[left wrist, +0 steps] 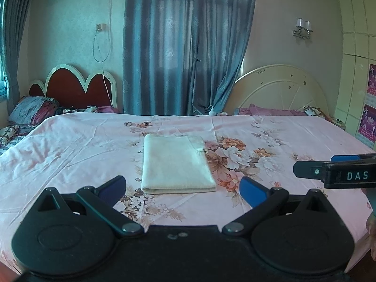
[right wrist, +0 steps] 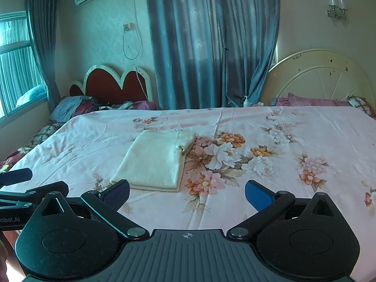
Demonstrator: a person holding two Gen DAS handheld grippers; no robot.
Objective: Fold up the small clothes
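Note:
A cream-coloured small garment (left wrist: 175, 164) lies folded into a neat rectangle on the pink floral bedsheet (left wrist: 70, 155). It also shows in the right wrist view (right wrist: 156, 159). My left gripper (left wrist: 183, 189) is open and empty, held just short of the garment's near edge. My right gripper (right wrist: 187, 195) is open and empty, near the garment's near right corner. The right gripper's fingers (left wrist: 329, 169) show at the right edge of the left wrist view. Part of the left gripper (right wrist: 23, 192) shows at the left edge of the right wrist view.
The bedsheet (right wrist: 282, 141) covers a wide bed. A cream headboard (left wrist: 279, 89) with purple pillows (left wrist: 270, 111) stands at the back right. A second bed with a red headboard (left wrist: 75, 87) and piled bedding is at the back left. Blue curtains (left wrist: 185, 47) hang behind.

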